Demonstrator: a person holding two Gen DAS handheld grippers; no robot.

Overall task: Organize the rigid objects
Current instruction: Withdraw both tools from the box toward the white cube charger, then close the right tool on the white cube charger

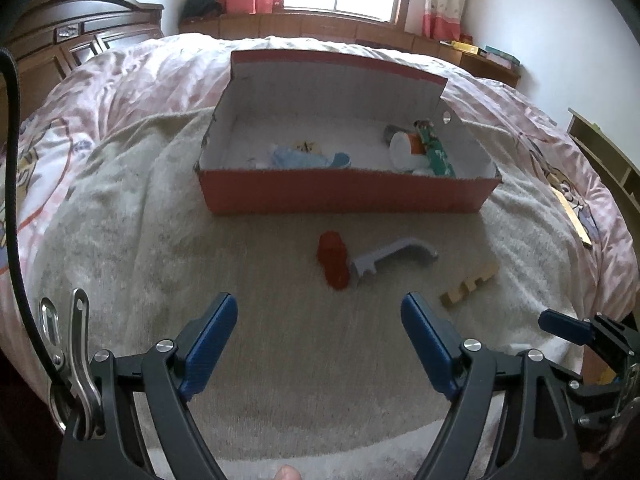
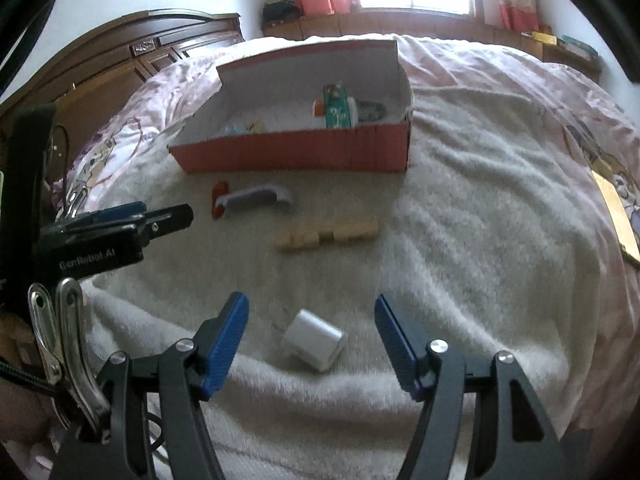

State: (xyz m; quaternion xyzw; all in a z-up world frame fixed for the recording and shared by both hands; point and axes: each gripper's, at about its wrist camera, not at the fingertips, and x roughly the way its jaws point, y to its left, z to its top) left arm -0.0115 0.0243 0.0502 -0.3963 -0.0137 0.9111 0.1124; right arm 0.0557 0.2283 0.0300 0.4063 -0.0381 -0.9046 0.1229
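An open red cardboard box (image 1: 348, 196) (image 2: 296, 152) stands on a white blanket and holds several items, among them a white cup and a green carton. In front of it lie a red plastic piece (image 1: 334, 260) (image 2: 219, 200), a grey handle (image 1: 390, 258) (image 2: 254, 196) and a notched wooden block (image 1: 470, 284) (image 2: 328, 234). A small white box-shaped object (image 2: 314, 340) lies just ahead of my right gripper (image 2: 312, 320), between its open jaws without touching them. My left gripper (image 1: 320, 320) is open and empty, short of the red piece.
The bed's pink patterned quilt (image 1: 140, 80) surrounds the blanket. A dark wooden headboard (image 2: 132, 52) is at the left, and a low wooden ledge (image 1: 320, 26) runs under the window. A wooden board (image 2: 618, 216) lies at the right edge of the bed.
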